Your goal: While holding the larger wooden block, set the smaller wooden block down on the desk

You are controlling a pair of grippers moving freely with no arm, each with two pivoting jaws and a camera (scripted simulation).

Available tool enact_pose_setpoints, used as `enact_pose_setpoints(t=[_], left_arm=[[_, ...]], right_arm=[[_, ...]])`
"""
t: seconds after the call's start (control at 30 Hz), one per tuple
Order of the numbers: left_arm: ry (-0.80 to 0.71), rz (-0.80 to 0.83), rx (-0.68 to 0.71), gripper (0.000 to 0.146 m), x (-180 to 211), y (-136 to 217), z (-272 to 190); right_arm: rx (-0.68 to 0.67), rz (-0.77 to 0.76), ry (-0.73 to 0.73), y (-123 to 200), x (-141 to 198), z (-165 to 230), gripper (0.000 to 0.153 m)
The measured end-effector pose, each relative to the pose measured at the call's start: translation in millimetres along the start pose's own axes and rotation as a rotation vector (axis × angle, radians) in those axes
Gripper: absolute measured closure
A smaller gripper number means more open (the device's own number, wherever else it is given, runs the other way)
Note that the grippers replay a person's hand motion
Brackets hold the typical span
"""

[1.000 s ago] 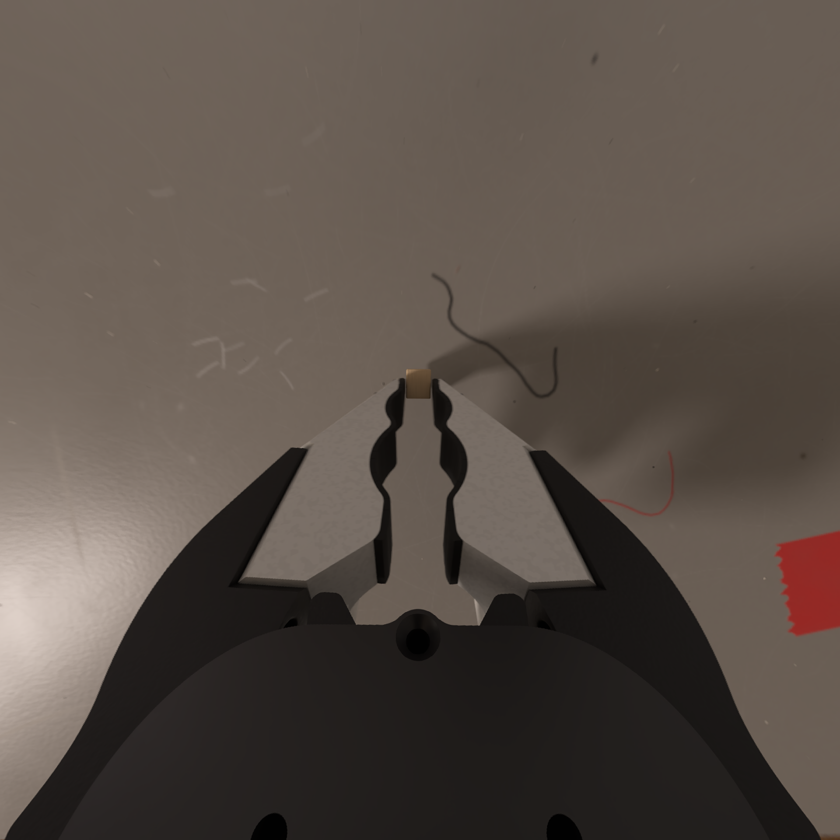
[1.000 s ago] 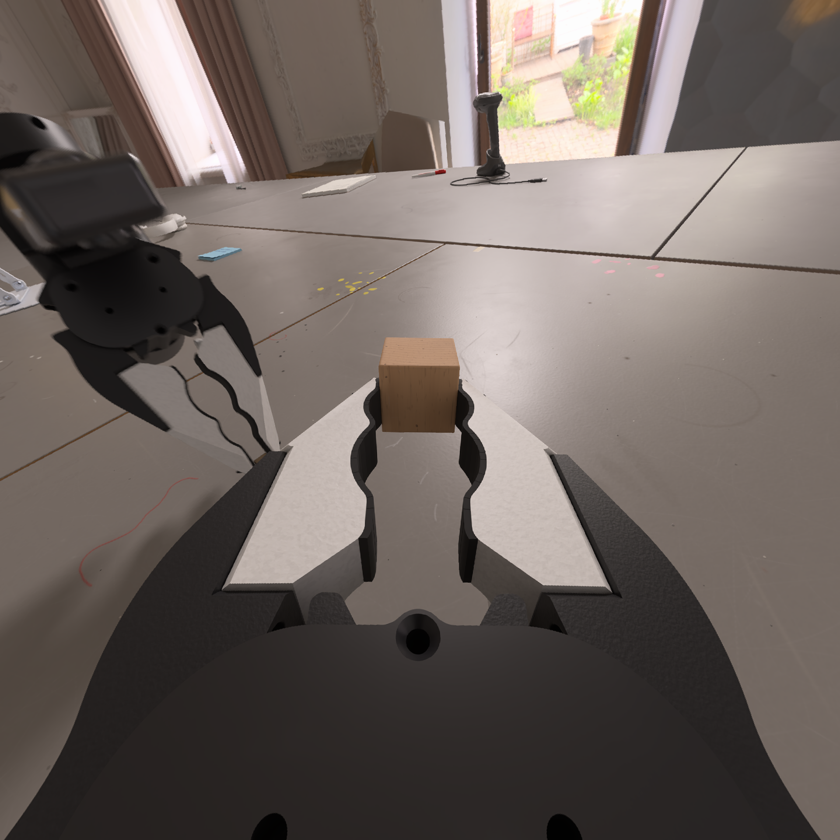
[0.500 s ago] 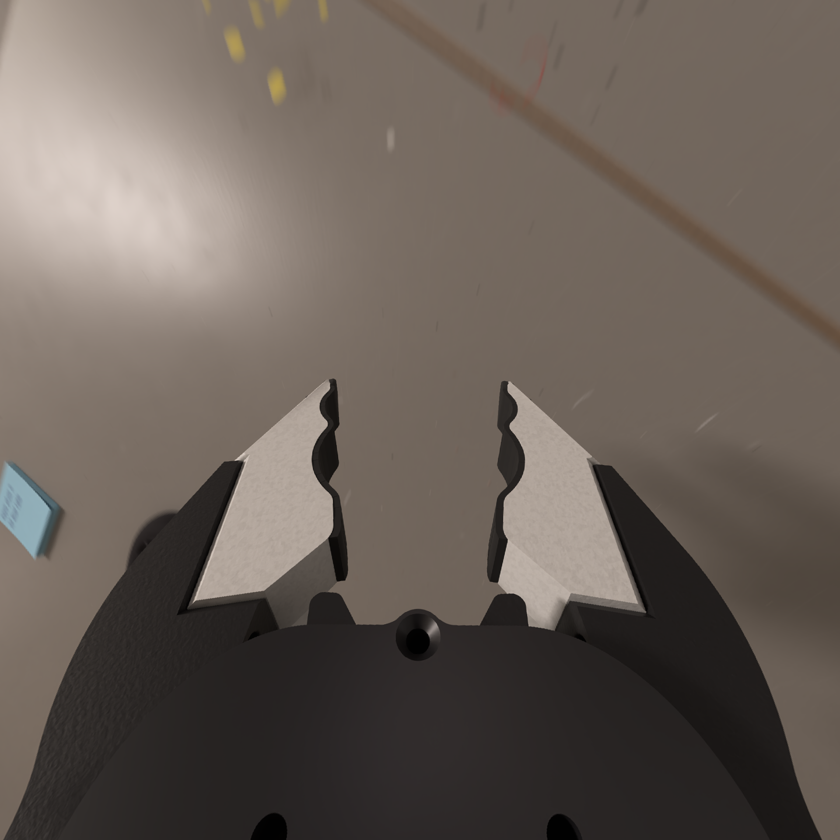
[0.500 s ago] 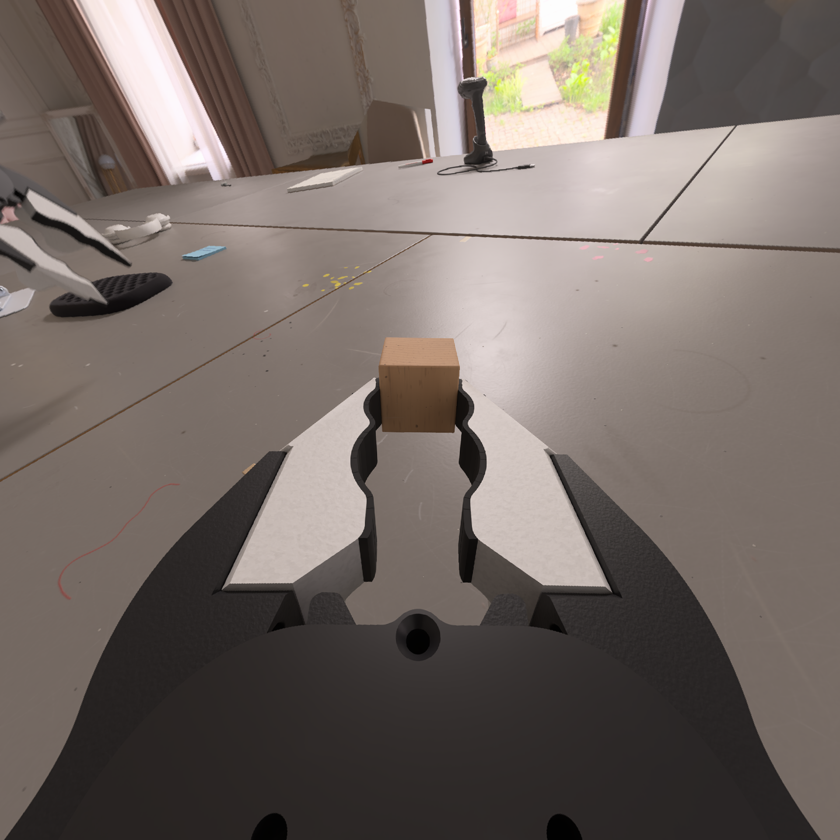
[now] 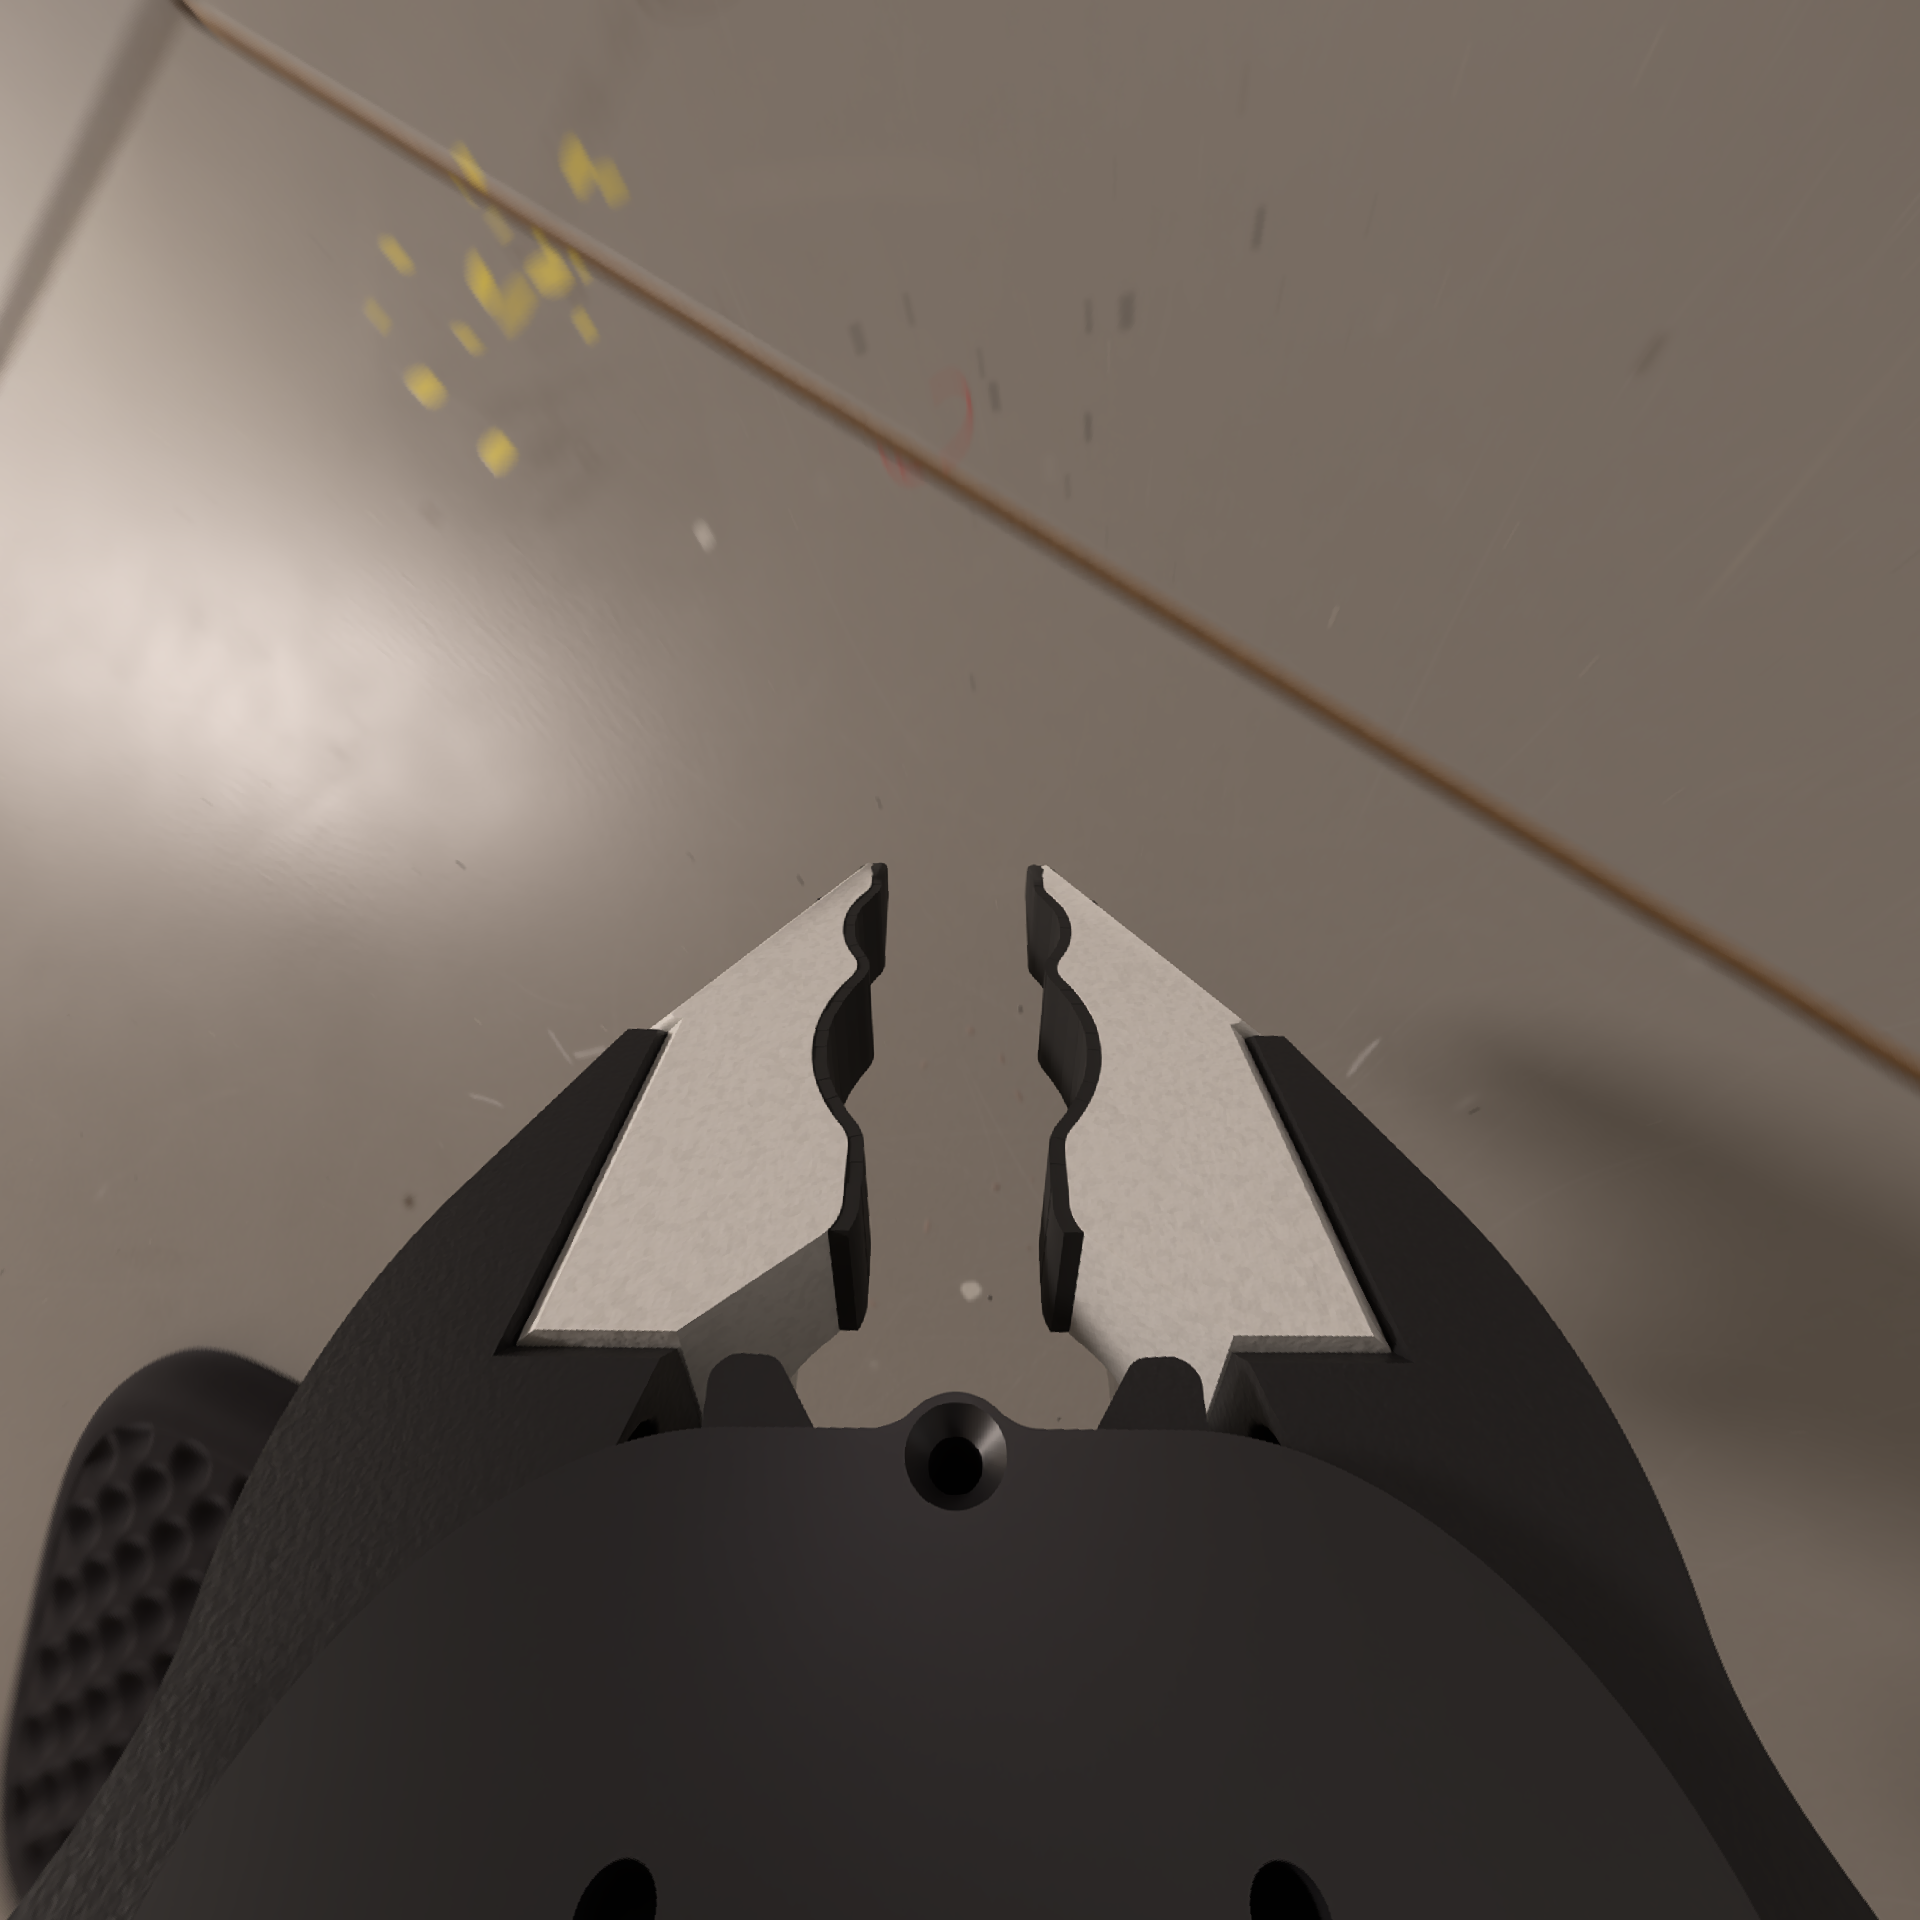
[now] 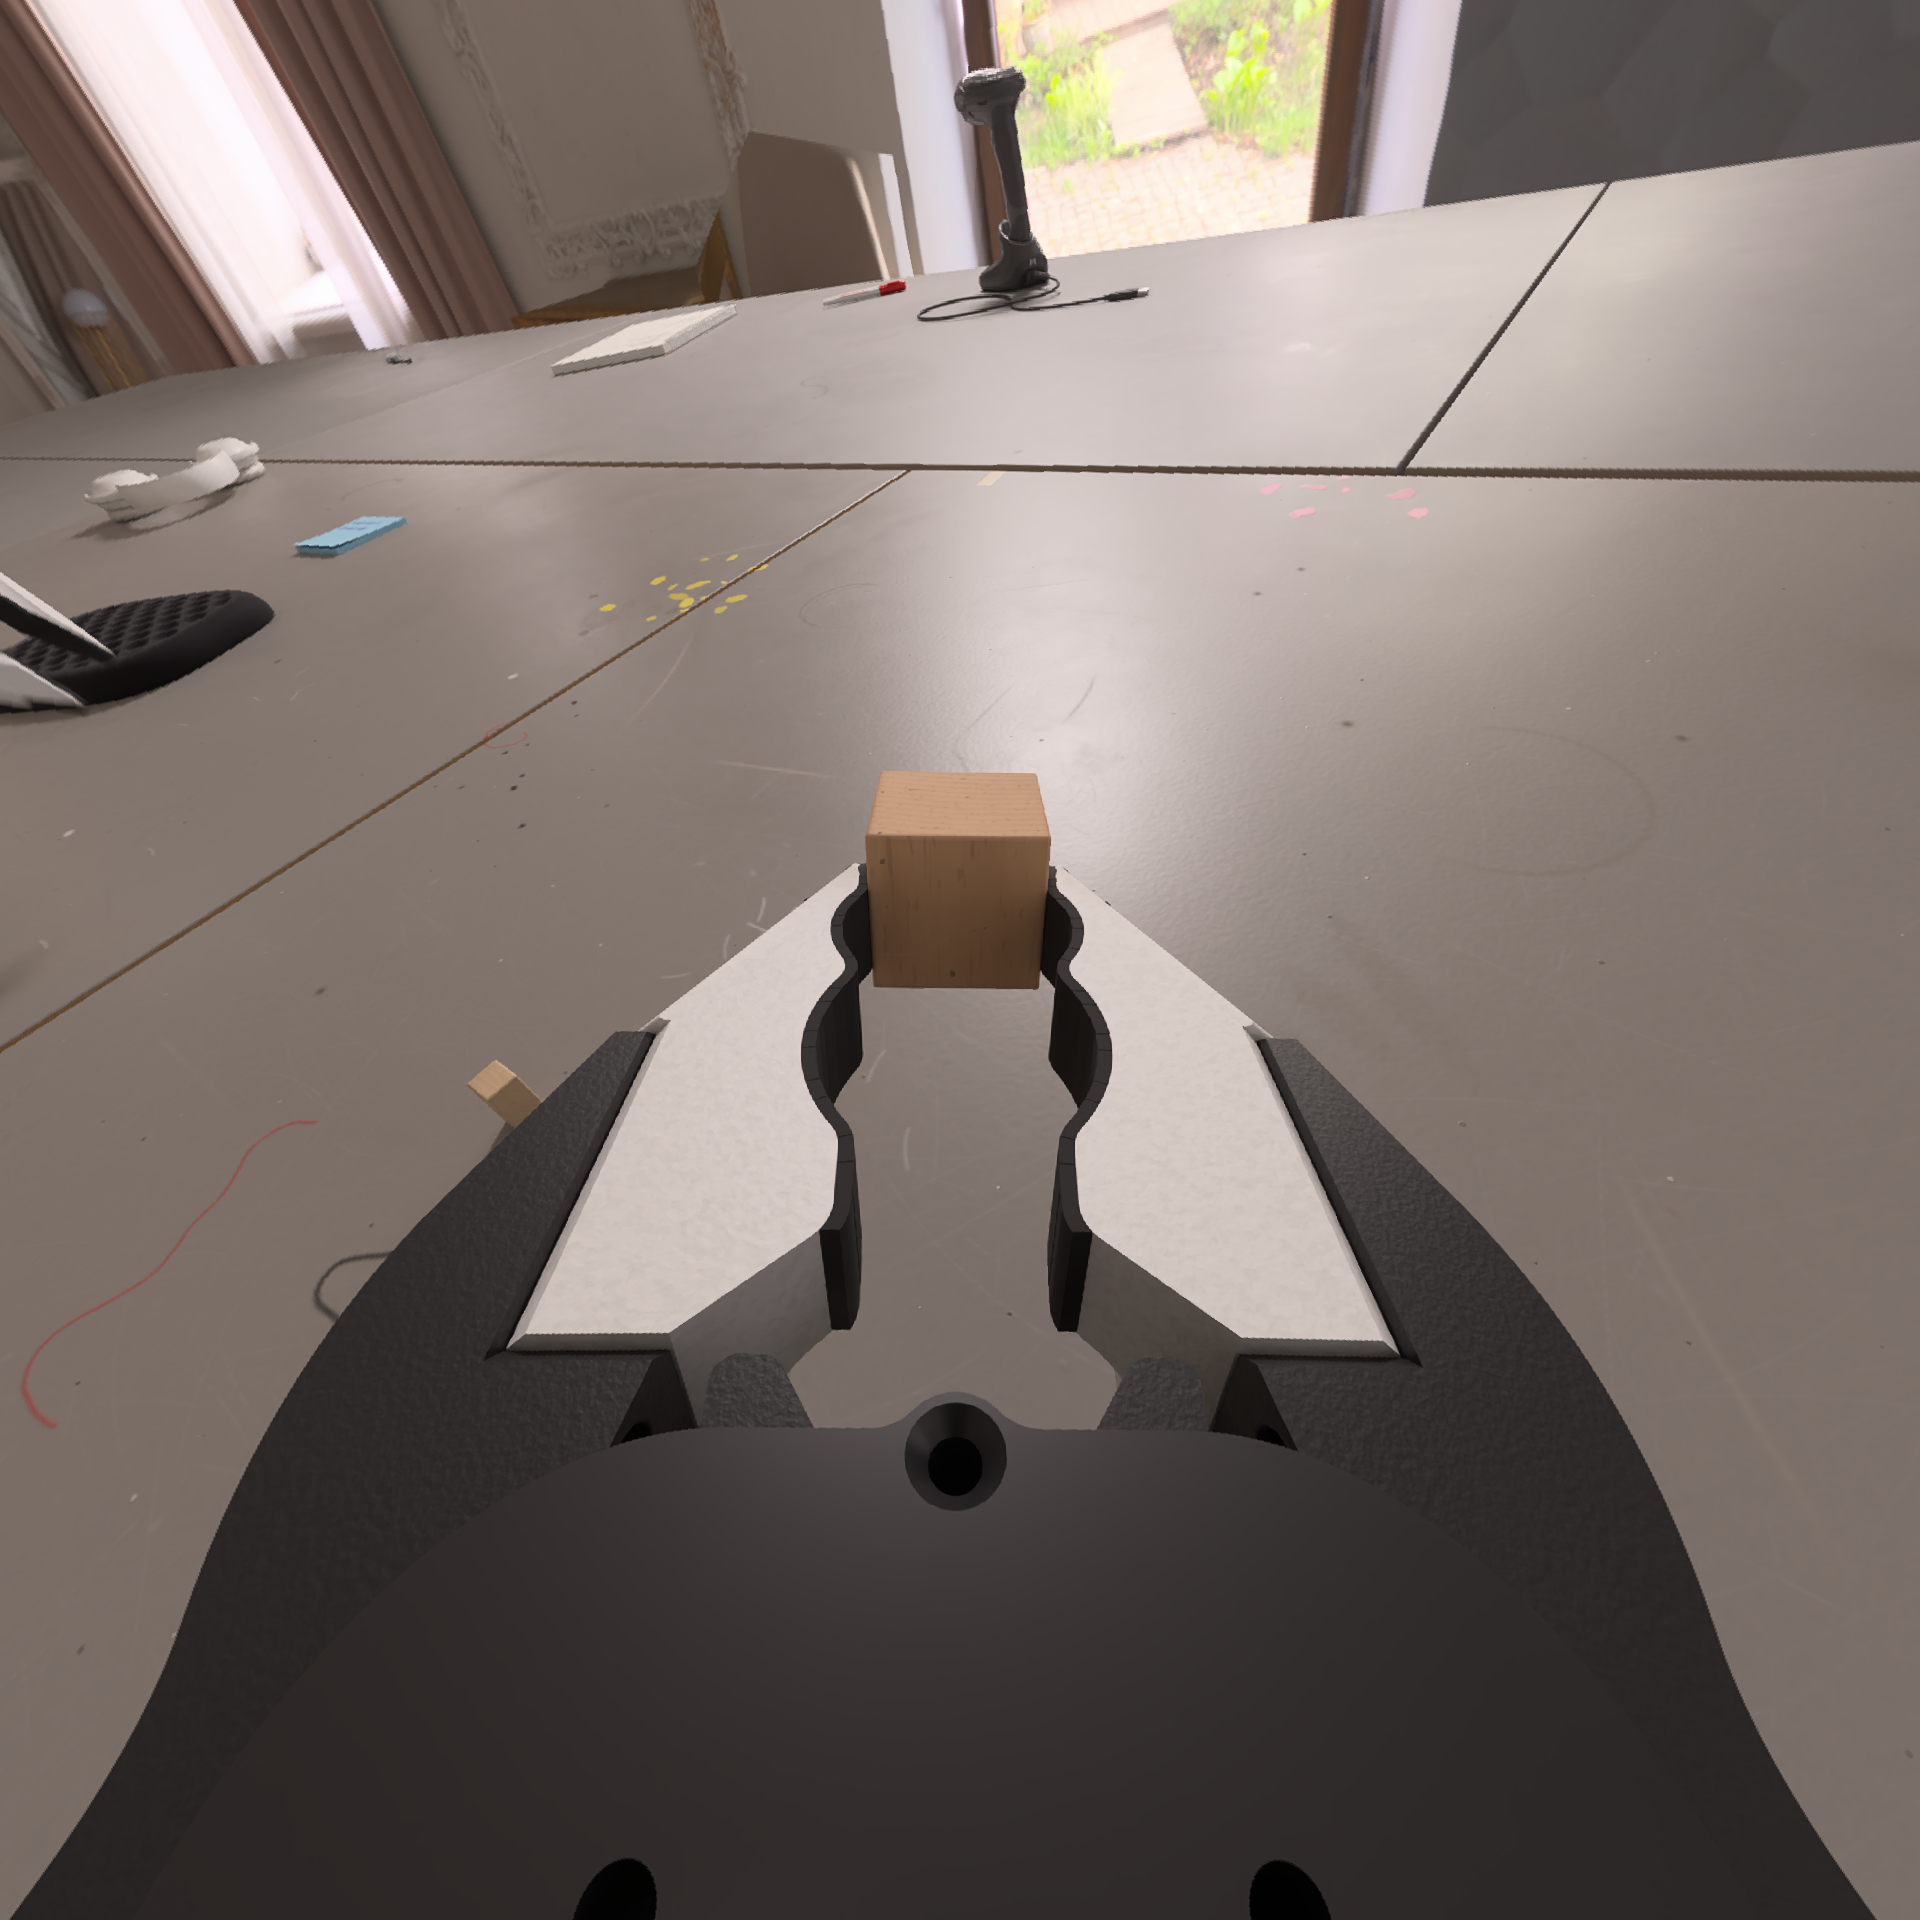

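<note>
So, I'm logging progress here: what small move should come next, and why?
Probably just keep the right gripper clamped on the larger wooden block. The smaller wooden block already lies on the desk, and the left gripper is open, empty.

No writing, brand, number or sign can be read in either view. The flat light-blue card (image 6: 349, 535) lying on the grey tabletop (image 6: 1351, 665) is too small and far off to show whether it carries any print. The white rectangular slab (image 6: 644, 338) farther back shows a blank face, and the dark handheld scanner on its stand (image 6: 1003, 177) shows no legible marking. The scattered yellow flecks (image 6: 686, 592) and pink flecks (image 6: 1340, 501) on the tabletop are only paint-like spots, not characters.
</note>
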State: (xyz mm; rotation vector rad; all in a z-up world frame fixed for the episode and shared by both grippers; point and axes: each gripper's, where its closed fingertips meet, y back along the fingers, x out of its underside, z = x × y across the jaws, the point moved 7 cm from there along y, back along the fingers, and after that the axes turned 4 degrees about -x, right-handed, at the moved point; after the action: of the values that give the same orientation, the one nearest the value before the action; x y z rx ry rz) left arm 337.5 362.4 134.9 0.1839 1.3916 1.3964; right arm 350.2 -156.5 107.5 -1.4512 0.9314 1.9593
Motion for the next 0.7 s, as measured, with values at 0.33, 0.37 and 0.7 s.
enact_pose_setpoints(t=[0.33, 0.37, 0.7], left_arm=[[0.037, 0.089, 0.152, 0.108, 6, 9, 21], [0.007, 0.155, 0.129, 0.108, 8, -3, 14], [-0.013, 0.174, 0.059, 0.119, -10, 39, 24]], right_arm=[[0.018, -0.004, -0.013, -2, 2, -5, 0.121], [0.017, -0.005, -0.014, -2, 2, -5, 0.121], [-0.013, -0.062, -0.026, 9, -3, -6, 0.121]])
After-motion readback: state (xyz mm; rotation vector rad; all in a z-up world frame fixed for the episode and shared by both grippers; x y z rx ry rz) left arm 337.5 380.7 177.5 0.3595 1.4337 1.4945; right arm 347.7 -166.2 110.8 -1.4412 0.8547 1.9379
